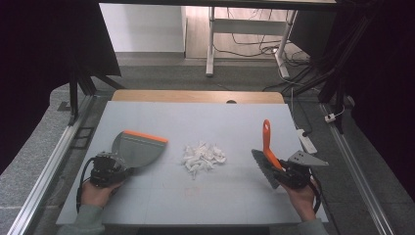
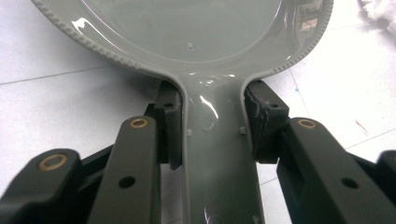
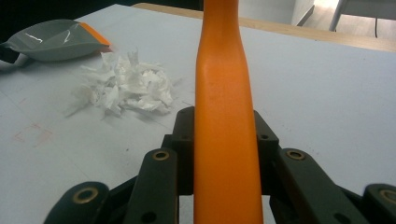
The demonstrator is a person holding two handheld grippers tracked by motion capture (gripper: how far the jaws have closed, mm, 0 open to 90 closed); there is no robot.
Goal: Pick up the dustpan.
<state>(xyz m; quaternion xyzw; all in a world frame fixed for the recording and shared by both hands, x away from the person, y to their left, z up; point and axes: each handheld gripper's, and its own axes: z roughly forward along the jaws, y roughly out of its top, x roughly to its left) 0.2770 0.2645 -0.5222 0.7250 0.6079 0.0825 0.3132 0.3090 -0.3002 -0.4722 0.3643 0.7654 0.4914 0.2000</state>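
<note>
A grey dustpan (image 1: pixel 137 149) with an orange lip lies on the table's left side. My left gripper (image 1: pixel 117 169) is shut on its handle (image 2: pixel 219 154); the pads press both sides of the handle. On the right, my right gripper (image 1: pixel 286 171) is shut on a brush's orange handle (image 3: pixel 224 121), which points away up the table (image 1: pixel 266 137). The brush's grey bristles (image 1: pixel 264 169) sit just left of that gripper. A pile of torn white paper scraps (image 1: pixel 202 156) lies between the two tools, also seen in the right gripper view (image 3: pixel 126 86) in front of the dustpan (image 3: pixel 56 39).
The white table (image 1: pixel 215 122) has bare room around the pile and behind it. A wooden strip (image 1: pixel 195 96) runs along the far edge. A white power strip (image 1: pixel 307 141) lies off the right edge. Metal rails flank the table on both sides.
</note>
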